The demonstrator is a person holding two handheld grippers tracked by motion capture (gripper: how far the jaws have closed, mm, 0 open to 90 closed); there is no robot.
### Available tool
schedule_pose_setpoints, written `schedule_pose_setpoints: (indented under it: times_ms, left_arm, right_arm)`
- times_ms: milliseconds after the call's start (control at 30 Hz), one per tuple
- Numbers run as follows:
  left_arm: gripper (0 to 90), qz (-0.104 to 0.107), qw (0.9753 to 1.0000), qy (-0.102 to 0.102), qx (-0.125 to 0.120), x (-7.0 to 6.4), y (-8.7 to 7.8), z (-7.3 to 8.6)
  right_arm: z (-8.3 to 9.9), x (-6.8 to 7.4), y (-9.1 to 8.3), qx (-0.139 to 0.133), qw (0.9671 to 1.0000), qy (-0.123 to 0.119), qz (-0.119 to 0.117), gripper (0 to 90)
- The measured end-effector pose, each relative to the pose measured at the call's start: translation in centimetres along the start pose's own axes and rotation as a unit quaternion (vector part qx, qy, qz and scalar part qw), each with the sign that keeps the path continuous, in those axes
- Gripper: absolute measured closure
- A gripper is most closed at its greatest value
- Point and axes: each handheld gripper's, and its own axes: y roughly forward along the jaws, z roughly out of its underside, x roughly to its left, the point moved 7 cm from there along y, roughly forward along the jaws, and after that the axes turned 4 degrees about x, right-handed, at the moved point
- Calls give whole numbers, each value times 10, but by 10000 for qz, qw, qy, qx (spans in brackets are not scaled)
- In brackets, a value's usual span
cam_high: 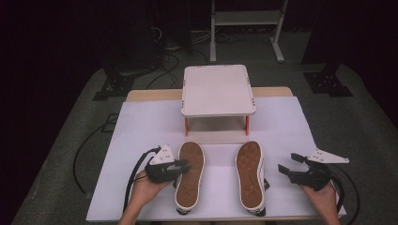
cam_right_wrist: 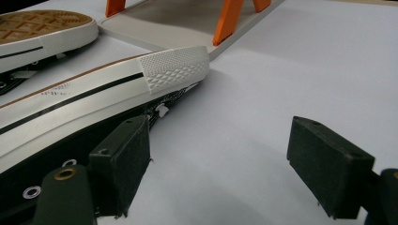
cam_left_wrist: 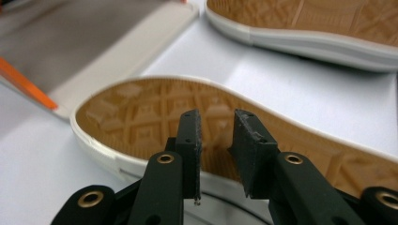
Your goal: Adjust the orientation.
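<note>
Two sneakers lay sole-up, side by side, on the white table cover [cam_high: 141,126] as you brought a gripper to each of them. Your left gripper [cam_high: 180,165] hung over the outer edge of the left shoe [cam_high: 190,176], about midway along its brown sole. In the left gripper view, its jaws were nearly closed, with only a narrow gap between the pads [cam_left_wrist: 192,136], and they hovered just above the tread with nothing held between them.

Your right gripper [cam_high: 290,162] sat just beside the right shoe [cam_high: 249,173], on its outer side and clear of it. Its jaws were spread wide and held nothing. In the right gripper view, one pad [cam_right_wrist: 124,154] lay close against the shoe's white striped sidewall [cam_right_wrist: 84,110], while the other stood well apart over bare cover.

Behind the toes of both shoes stood a small two-level rack [cam_high: 218,89] on orange legs. Its pale top shelf carried nothing, and its low base tray [cam_high: 216,136], just beyond the shoe tips, likewise held nothing that could be seen. Your hands gripped both tools from the near edge of the table.
</note>
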Motion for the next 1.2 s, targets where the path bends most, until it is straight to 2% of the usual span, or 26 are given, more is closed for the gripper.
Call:
schedule_pose_setpoints:
  times_ms: [133, 300, 467, 633, 733, 867, 933, 967, 1033, 1067, 1100, 1167, 1200]
  left_arm:
    - [727, 1, 10000, 43, -28, 1, -1, 2]
    - [717, 92, 9995, -141, -256, 8, -8, 11]
    - [696, 14, 9997, -139, -218, 15, -15, 18]
    - [695, 42, 9990, -258, -355, 20, -20, 25]
    - [695, -14, 9991, -269, -338, 24, -25, 30]
    - [682, -82, 9991, -351, -230, 30, -32, 42]
    - [673, -69, 9986, -502, -162, 33, -34, 48]
    - [664, -84, 9986, -512, -103, 34, -35, 52]
    - [663, -174, 9984, -527, -92, 35, -38, 56]
    - [665, -340, 9977, -526, 260, 37, -36, 63]
    - [654, -340, 9977, -516, 281, 39, -37, 68]
    - [641, -499, 9953, -641, 531, 44, -40, 78]
    - [633, -593, 9950, -713, 357, 47, -47, 79]
  right_arm:
    - [0, 0, 0, -1, 10000, -4, 16, 211]
    - [1, 0, -2, 3, 10000, 8, 55, 208]
    - [1, 0, -2, 7, 10000, 6, 55, 208]
    - [0, 0, -1, 5, 10000, -17, 67, 208]
    - [0, 1, -1, 9, 10000, -5, 71, 209]
    - [1, 0, -1, 14, 10000, -15, 74, 208]
    - [1, 1, 0, 20, 10000, -5, 65, 209]
    - [1, 1, 0, 31, 10000, -4, 67, 209]
    - [1, 1, 2, 38, 10000, -3, 58, 208]
    - [1, 1, 2, 56, 10000, 12, 50, 208]
    - [1, 1, 3, 62, 10000, 5, 52, 209]
    - [0, 2, 3, 42, 10000, -14, 57, 208]
    - [0, 2, 2, 41, 10000, -19, 75, 208]
